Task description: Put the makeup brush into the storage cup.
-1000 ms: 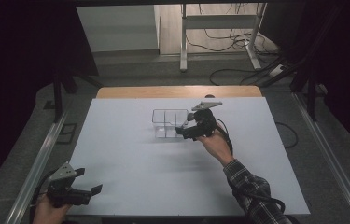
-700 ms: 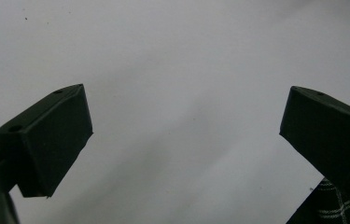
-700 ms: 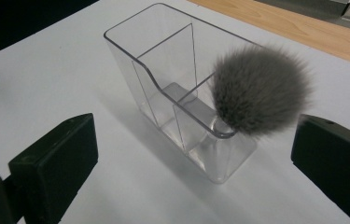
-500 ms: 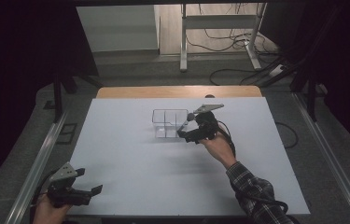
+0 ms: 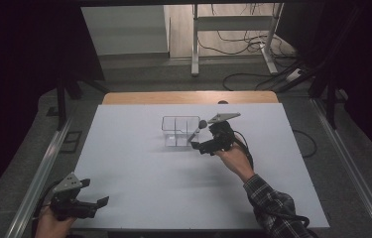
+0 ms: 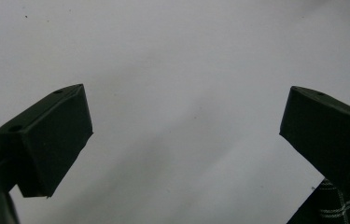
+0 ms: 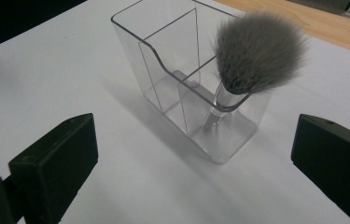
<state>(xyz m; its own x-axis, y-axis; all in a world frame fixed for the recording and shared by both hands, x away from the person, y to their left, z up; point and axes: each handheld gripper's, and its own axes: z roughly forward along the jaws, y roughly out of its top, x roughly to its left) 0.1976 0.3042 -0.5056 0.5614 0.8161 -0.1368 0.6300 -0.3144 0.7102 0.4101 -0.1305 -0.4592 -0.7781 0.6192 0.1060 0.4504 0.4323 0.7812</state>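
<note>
A clear plastic organizer (image 5: 178, 130) with several compartments stands on the white table (image 5: 139, 168) a little beyond its middle. A makeup brush (image 5: 199, 128) with a grey bristle head leans in its right end compartment, handle down. My right gripper (image 5: 198, 145) sits just in front and to the right of the organizer, open, with nothing in it. In the right gripper view the organizer (image 7: 182, 93) and the brush (image 7: 256, 51) lie ahead of the wide-apart jaws. My left gripper (image 5: 99, 203) rests open at the near left corner of the table, over bare white surface (image 6: 186, 70).
A wooden strip (image 5: 188, 97) runs along the table's far edge. Metal rails (image 5: 39, 173) flank both sides. Cables (image 5: 253, 82) and a frame leg lie on the floor behind. A plaid sleeve (image 5: 273, 208) reaches in from the near right.
My right gripper has drawn back a little from the organizer toward the person, with the brush left leaning in it. The left gripper has hardly moved.
</note>
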